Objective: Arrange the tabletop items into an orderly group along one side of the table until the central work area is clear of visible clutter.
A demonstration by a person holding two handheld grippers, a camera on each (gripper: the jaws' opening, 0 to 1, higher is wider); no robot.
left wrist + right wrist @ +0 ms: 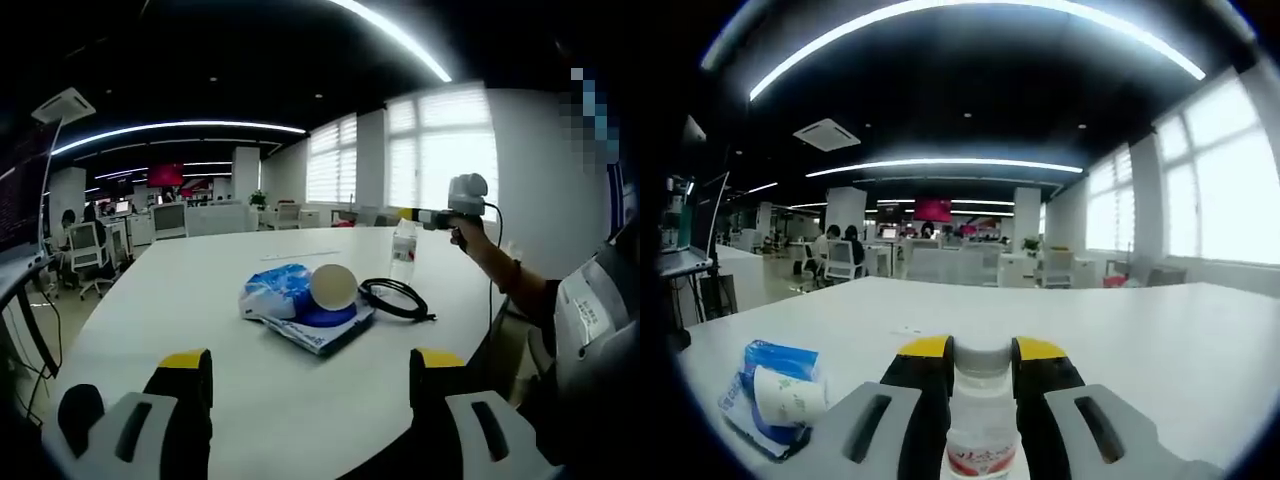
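A clear water bottle (982, 425) with a white cap stands upright between the yellow-tipped fingers of my right gripper (982, 362), which is shut on its neck. From the left gripper view the same bottle (403, 252) stands at the far right of the white table (180, 300), with the right gripper (407, 214) clamped near its top and a person's hand behind it. My left gripper (311, 362) hangs open over the near edge, nothing between its jaws. Mid-table lie a blue-and-white packet pile (275, 292), a cream round roll (333, 286) on it, and a black cable coil (395, 297).
The packets (770, 362) and the roll (788, 397) lie low on the left in the right gripper view. A person's sleeve (590, 310) stands at the table's right edge. Office chairs (82, 250) and desks fill the room beyond. Bare tabletop (1160, 340) stretches to the right.
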